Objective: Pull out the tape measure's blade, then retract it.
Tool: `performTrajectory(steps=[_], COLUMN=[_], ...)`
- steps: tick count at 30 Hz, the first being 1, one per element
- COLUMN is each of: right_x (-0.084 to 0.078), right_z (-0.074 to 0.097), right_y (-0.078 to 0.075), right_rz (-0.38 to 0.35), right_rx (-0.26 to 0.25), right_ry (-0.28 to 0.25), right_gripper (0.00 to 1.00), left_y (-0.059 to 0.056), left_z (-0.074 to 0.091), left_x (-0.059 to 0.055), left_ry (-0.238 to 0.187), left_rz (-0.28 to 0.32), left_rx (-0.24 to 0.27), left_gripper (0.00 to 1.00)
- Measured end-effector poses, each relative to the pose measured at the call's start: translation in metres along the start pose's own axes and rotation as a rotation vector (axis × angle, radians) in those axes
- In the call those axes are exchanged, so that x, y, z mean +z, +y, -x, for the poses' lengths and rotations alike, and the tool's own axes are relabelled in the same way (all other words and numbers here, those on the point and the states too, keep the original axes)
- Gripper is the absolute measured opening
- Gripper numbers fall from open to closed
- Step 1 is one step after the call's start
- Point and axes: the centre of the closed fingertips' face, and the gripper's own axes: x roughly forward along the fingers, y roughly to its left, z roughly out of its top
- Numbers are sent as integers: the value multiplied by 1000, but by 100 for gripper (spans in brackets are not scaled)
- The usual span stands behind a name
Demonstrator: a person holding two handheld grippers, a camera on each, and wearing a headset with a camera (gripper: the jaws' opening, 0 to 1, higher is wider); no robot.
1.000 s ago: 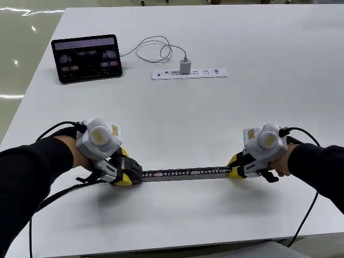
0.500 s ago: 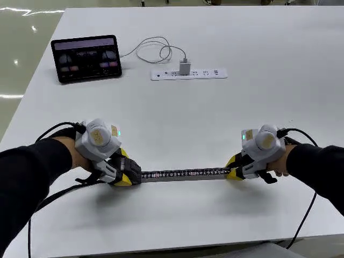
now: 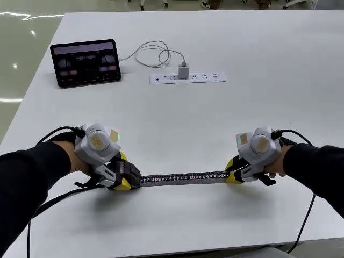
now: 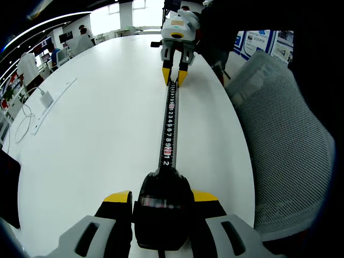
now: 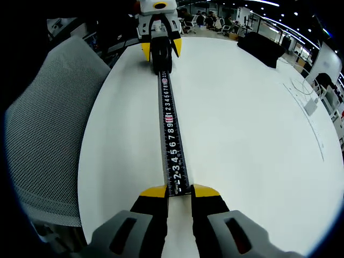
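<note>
Item: tape measure (image 4: pixel 161 207), blade (image 5: pixel 171 134) drawn out, lying along the near edge of my white table (image 3: pixel 215 118).

Detail: my left gripper (image 3: pixel 124 176) is clamped on the black body, jaws narrow at either side of it. My right gripper (image 5: pixel 179 191) pinches the blade's end between its yellow tips. The blade runs straight between the two, numbers up, flat on the table. Far side: tablet (image 3: pixel 86 62), power strip (image 3: pixel 188 77) with a plugged-in charger (image 3: pixel 184 70).
</note>
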Motion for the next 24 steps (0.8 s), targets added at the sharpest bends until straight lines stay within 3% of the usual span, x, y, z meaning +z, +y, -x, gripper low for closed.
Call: performTrajectory(steps=[3,5,10,14,16,18,24], right_x=[0,1,8,14,16,15,6], right_z=[0,-1,-1,-2,-2,-2,2], right_y=[0,0,-4,-5,-4,-4,-2], right_rz=[13,20,16,39,42,39,4], right_rx=[-4,-8,-21,-31,-29,-27,-25], right_ry=[20,32,22,21,19,23,44], right_gripper=[12,12,18,24,25,28,37], left_y=[0,1,4,12,10,8,13], left_z=[0,2,9,15,17,20,25], left_x=[-1,-4,-7,-11,-10,-8,-6], left_ry=[3,30,43,41,25,10,-20], left_rz=[1,5,26,77,122,133,168], left_rx=[2,5,25,73,70,60,94], left_gripper=[37,37,39,47,50,56,73])
